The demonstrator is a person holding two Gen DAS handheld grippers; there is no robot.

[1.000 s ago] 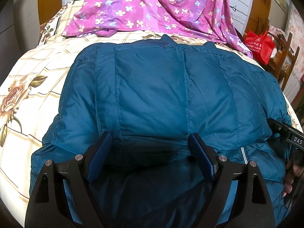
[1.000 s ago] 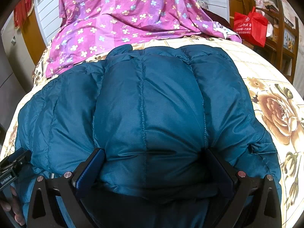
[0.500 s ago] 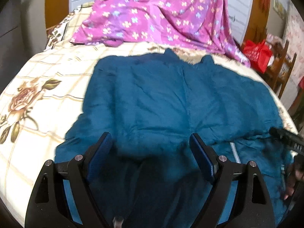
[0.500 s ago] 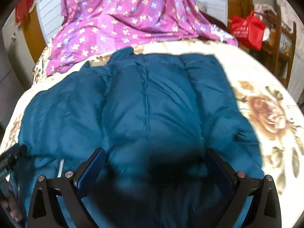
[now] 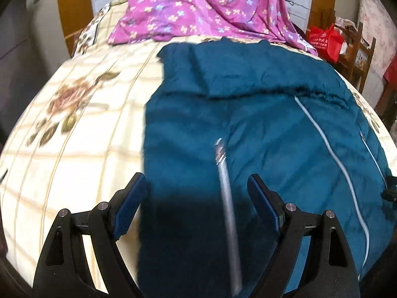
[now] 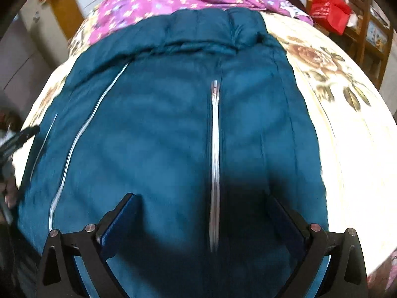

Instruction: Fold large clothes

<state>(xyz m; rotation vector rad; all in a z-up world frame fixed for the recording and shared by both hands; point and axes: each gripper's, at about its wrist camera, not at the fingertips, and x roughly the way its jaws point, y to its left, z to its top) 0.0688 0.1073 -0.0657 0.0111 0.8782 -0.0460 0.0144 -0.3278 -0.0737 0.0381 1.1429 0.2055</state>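
Note:
A teal puffer jacket (image 5: 248, 129) lies spread on the bed, its far part folded over toward me, and it also shows in the right wrist view (image 6: 173, 129). A silver zipper (image 5: 227, 198) runs between my left fingers; another zipper line (image 6: 214, 161) runs between my right fingers. My left gripper (image 5: 196, 198) is open above the jacket's near left edge, holding nothing. My right gripper (image 6: 202, 221) is open above the jacket's near part, holding nothing. Both views are motion-blurred.
A cream floral bedsheet (image 5: 74, 124) covers the bed. A purple flowered cloth (image 5: 198, 7) is draped at the bed's head. A red bag (image 5: 325, 42) and a wooden shelf (image 6: 372, 29) stand at the right. The left gripper's tip shows at the left edge (image 6: 22, 136).
Both grippers pulled back and rose away from the jacket. The jacket's near part, earlier bunched up between the fingers, now lies flat with zippers showing.

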